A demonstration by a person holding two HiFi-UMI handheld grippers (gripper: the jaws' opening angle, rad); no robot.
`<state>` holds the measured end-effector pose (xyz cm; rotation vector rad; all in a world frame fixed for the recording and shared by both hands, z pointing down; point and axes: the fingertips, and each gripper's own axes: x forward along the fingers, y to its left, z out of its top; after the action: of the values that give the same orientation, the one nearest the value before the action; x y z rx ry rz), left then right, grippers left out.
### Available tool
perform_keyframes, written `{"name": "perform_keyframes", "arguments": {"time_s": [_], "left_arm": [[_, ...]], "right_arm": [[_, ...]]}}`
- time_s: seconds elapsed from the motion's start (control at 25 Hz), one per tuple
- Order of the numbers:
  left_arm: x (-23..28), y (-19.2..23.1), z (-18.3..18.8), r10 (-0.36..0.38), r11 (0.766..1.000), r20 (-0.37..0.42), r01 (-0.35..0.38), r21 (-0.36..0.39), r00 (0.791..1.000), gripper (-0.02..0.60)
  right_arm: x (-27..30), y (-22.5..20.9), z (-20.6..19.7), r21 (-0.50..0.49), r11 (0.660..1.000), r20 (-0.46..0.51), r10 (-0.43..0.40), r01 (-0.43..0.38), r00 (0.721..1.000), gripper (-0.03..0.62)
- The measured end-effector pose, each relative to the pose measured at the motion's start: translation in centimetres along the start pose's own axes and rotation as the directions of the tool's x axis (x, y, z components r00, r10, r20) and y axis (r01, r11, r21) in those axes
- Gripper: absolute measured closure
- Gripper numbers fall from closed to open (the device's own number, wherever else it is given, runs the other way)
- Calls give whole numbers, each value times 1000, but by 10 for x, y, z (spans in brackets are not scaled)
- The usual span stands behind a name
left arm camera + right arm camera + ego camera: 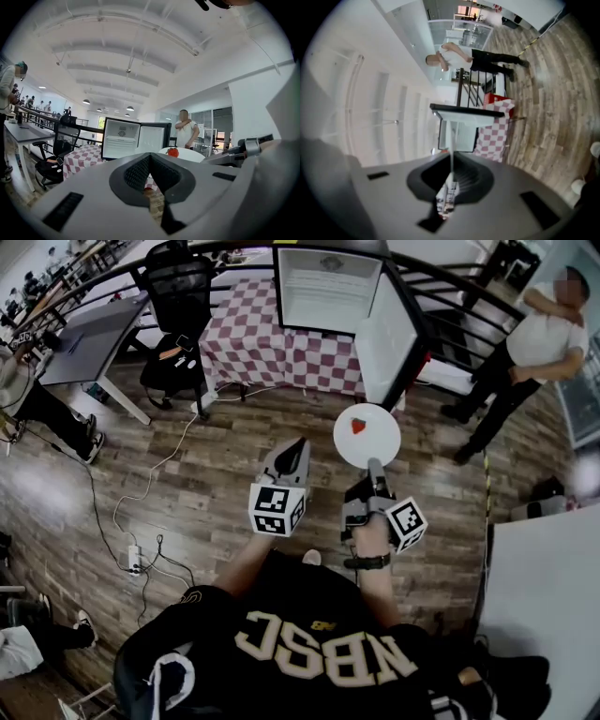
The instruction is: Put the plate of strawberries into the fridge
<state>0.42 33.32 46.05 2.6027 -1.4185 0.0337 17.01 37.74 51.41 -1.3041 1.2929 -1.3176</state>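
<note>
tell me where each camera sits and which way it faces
head view: on the person's head, looking steeply down at left claw, right claw, forearms, plate
left gripper view: on the left claw, facing level toward the open fridge, shut jaws below
right gripper view: on the right claw, rolled sideways, jaws shut on the plate
shared: all three show the fridge

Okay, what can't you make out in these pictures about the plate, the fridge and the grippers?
- Fridge shelves: head view, too small and washed out to tell their contents.
- Plate top: right gripper view, seen edge-on between the shut jaws, so the strawberry is out of sight there.
- Right gripper, lower jaw: head view, hidden under the plate.
</note>
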Motion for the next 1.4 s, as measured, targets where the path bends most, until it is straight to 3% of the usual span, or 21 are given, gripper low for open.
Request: {"name": "perform_keyframes", "arguments": {"time_s": [0.24, 0.56, 1.16, 1.4], "left_arm": [[-5, -20, -19, 14, 1000, -45, -14, 16, 999, 566], [15, 5, -34, 30, 1000, -70, -30, 5, 997, 566], [132, 121, 22, -37, 999, 17, 37, -7, 999, 566], [157, 167, 25, -47, 999, 12, 47, -7, 999, 566]], "right_arm": [[-7, -21, 16, 13, 999, 0, -29, 29, 1000, 563], [23, -41, -5, 35, 997, -47, -65, 67, 997, 563], [192, 2, -38, -3, 1000, -44, -19, 19, 999, 563], [240, 4, -60, -26, 999, -53, -45, 44, 998, 563]]}}
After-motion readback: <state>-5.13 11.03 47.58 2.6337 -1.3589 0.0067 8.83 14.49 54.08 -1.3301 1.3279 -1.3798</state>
